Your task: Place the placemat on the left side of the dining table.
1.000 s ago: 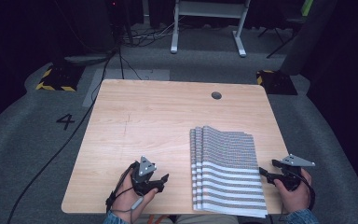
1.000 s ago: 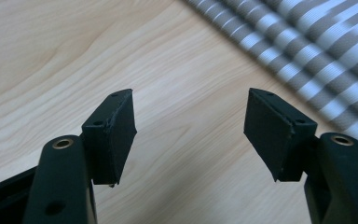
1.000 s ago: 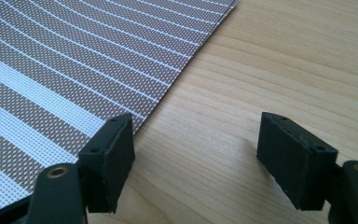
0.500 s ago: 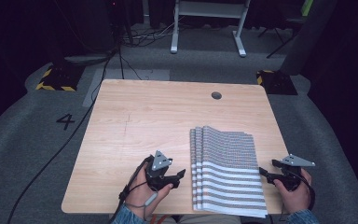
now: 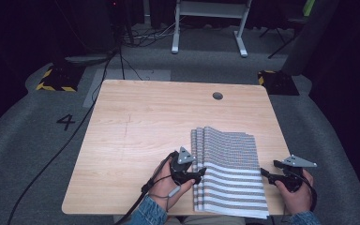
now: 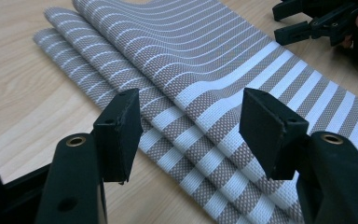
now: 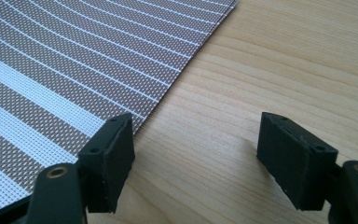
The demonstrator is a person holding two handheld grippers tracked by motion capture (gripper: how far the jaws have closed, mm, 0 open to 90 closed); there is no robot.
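A fanned stack of grey-and-white striped placemats [image 5: 229, 173] lies on the front right of the wooden table [image 5: 145, 126]. My left gripper [image 5: 200, 174] has reached the stack's stepped left edges. Its jaws have just been closing a little but stand apart, and the left gripper view shows the gripper [image 6: 193, 135] open above the striped placemats [image 6: 200, 93], pressing nothing. My right gripper [image 5: 265, 173] rests at the stack's right edge, also open [image 7: 196, 158]. Its left finger [image 7: 109, 158] sits over the placemat's border [image 7: 51, 93], with bare wood between the jaws.
The table has a round cable hole [image 5: 217, 95] near its far edge. The right gripper [image 6: 317, 23] appears at the top right of the left gripper view. Cables [image 5: 89, 117] trail over the grey floor to the left, and a white desk frame [image 5: 206, 28] stands behind.
My left hand has carried its gripper to the right, from bare wood up to the left edge of the placemats. The right gripper and the stack have not moved.
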